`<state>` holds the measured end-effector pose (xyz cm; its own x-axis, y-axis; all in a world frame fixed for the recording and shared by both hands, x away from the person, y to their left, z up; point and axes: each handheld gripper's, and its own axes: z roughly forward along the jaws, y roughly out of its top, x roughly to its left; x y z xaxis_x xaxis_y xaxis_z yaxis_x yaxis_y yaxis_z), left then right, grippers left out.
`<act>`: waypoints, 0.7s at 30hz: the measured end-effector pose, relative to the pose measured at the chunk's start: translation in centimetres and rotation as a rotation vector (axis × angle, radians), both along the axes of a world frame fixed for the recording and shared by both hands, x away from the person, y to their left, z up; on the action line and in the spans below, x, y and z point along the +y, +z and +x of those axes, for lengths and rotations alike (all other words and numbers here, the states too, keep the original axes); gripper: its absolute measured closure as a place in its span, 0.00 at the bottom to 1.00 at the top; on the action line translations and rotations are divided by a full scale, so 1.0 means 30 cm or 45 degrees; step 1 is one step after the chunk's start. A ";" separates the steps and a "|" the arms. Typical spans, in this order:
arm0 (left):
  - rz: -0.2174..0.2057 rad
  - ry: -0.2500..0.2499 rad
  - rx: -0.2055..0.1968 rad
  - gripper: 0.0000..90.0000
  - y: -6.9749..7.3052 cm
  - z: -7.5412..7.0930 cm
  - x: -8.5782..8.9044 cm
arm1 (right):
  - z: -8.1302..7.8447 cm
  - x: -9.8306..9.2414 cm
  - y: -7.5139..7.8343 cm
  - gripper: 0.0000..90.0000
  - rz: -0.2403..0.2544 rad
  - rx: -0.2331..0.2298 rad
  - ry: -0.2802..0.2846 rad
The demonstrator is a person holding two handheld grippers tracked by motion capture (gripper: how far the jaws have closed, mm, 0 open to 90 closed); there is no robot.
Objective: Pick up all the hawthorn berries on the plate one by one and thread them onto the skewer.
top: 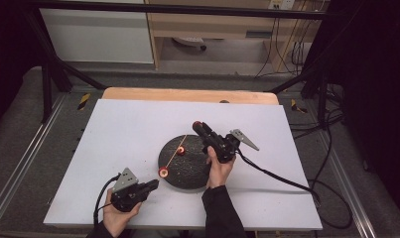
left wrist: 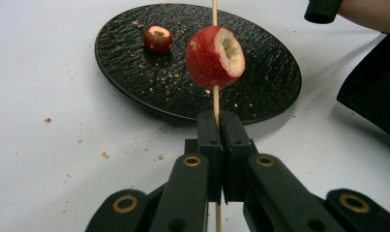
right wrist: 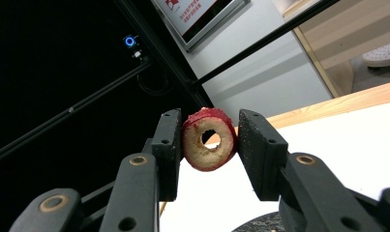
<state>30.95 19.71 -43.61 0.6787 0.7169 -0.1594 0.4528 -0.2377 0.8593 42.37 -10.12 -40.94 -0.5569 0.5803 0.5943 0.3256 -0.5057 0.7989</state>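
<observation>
A white tabletop (top: 138,129) is seen with lots of bare room at the left, at the back and along the front edge. A strip of light wood (top: 187,95) is seen along its far edge, and grey floor lies all around it. A round black plate (top: 187,173) with a bumpy top is set near the middle of the tabletop, and small crumbs are scattered on it and beside it. A thin wooden stick (left wrist: 215,99) is clamped in the left gripper (left wrist: 217,121), whose jaws are shut tight on it, just in front of the plate's near rim. A red fruit with a hollowed pale middle (left wrist: 214,57) is stuck on the stick above the plate. A smaller red fruit piece (left wrist: 157,38) is lying on the plate farther back. The right gripper (right wrist: 209,140) is held up above the plate's far side, and a red ring of fruit (right wrist: 209,139) with a hole through it is pinched between its jaws.
</observation>
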 end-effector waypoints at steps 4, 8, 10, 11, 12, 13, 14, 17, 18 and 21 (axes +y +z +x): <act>-0.008 -0.008 0.002 0.99 0.000 0.000 -0.011 | 0.000 0.001 -0.002 0.69 -0.003 -0.008 -0.006; -0.013 -0.017 0.007 0.99 0.000 -0.001 -0.020 | -0.001 0.003 -0.006 0.69 -0.003 -0.012 -0.006; -0.013 -0.019 0.007 0.99 0.000 -0.001 -0.022 | -0.002 0.005 -0.008 0.69 -0.004 -0.015 -0.004; -0.014 -0.021 0.007 0.99 0.000 -0.001 -0.024 | -0.002 0.005 -0.008 0.69 -0.004 -0.015 -0.004; -0.012 -0.024 0.007 0.98 -0.001 -0.002 -0.026 | -0.003 0.005 -0.010 0.69 -0.007 -0.019 -0.005; -0.010 -0.025 0.007 0.99 -0.001 -0.002 -0.028 | -0.004 0.006 -0.010 0.69 -0.007 -0.021 -0.006; -0.011 -0.029 0.009 0.99 -0.001 -0.002 -0.029 | -0.004 0.006 -0.011 0.69 -0.008 -0.023 -0.003; -0.010 -0.032 0.013 0.99 -0.003 -0.002 -0.033 | -0.006 0.007 -0.010 0.69 -0.007 -0.024 -0.002; -0.011 -0.030 0.013 0.99 -0.003 -0.002 -0.033 | -0.006 0.006 -0.010 0.69 -0.008 -0.026 -0.002; -0.015 -0.028 0.013 0.99 -0.003 -0.002 -0.035 | -0.008 0.006 -0.009 0.69 -0.006 -0.028 -0.001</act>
<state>30.90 18.66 -43.69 0.6928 0.6996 -0.1751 0.4565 -0.2375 0.8574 42.13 -9.93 -41.21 -0.5693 0.5837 0.5790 0.3077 -0.5019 0.8084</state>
